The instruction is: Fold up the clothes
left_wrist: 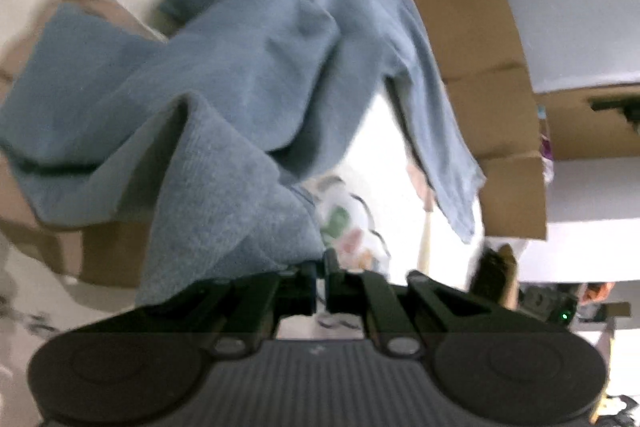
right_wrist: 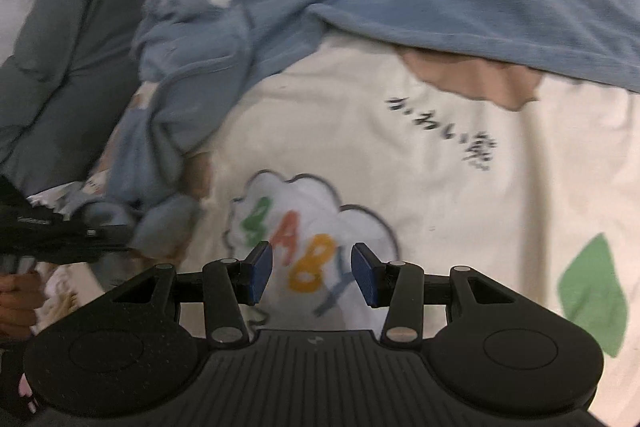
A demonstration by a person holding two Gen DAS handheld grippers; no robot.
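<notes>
The left gripper [left_wrist: 320, 279] had its jaws pressed nearly together w/ a corner of the blue garment [left_wrist: 240, 75] draped over and between them, so it looked pinched, though blur made the exact bite hard to confirm. The right gripper [right_wrist: 312, 275] was spread wide, holding nothing, hovering over the cream blanket [right_wrist: 400, 147] above its "BABY" cloud print [right_wrist: 304, 247]. The garment itself lay bunched and twisted on the blanket, one long part stretched toward the far right, the rest crumpled near the left gripper; not folded flat as it lay. Risks, as a guess: the left pinch seemed to catch only a thin edge, so a hard tug could slip it out; the wad in the middle could drag along and lock in creases; the open right gripper, if closed where it hung, could grab blanket instead of garment. Views differed: the left wrist cam showed cardboard boxes [left_wrist: 480, 67] beside the garment and a sleeve-like strip hanging off, but no full layout. The right wrist cam showed the blanket, a grey quilt [right_wrist: 68, 47] to the side, and the left gripper w/ a hand [right_wrist: 16, 303] at frame edge.
</notes>
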